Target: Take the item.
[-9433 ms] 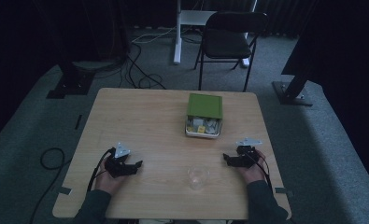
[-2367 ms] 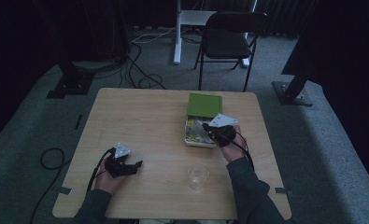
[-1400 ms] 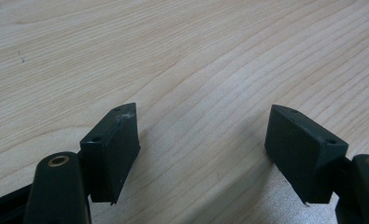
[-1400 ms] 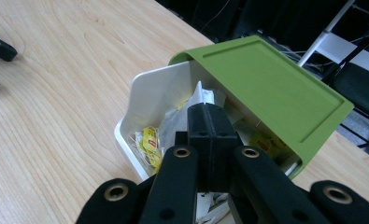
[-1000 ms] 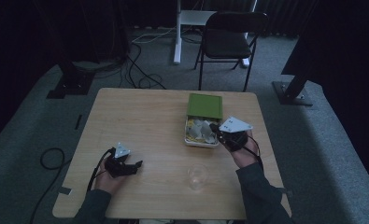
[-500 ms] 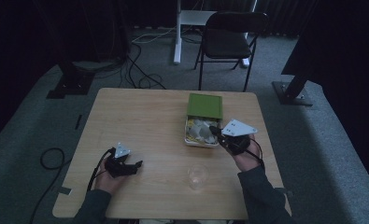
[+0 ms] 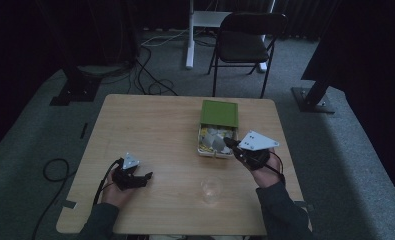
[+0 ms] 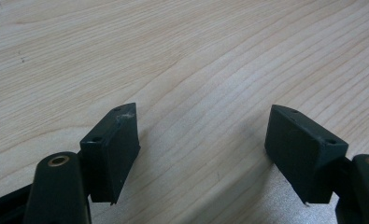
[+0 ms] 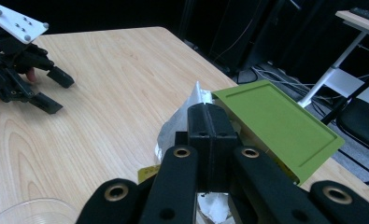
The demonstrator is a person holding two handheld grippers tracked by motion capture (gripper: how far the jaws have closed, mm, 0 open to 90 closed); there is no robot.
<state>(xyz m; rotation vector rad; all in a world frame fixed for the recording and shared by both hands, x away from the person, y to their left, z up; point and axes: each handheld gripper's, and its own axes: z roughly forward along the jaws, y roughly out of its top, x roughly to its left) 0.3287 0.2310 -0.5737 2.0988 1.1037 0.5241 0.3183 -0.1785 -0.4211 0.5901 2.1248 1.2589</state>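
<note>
1. One wooden table (image 7: pixel 150 125) carried everything.
2. Toward its far right stood a box (image 7: pixel 216 145) of sachets, green lid (image 7: pixel 219 113) propped open.
3. The right gripper (image 7: pixel 230 143) was clamped on a pale sachet (image 9: pixel 180 116) above the box.
4. The left gripper (image 7: pixel 146 178) rested near-left, jaws apart.
5. A clear cup (image 7: pixel 211 189) stood at the near edge.

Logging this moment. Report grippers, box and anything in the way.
Left gripper open, resting on table. Right gripper shut on packet at green-lidded box. Clear cup near the right arm.
</note>
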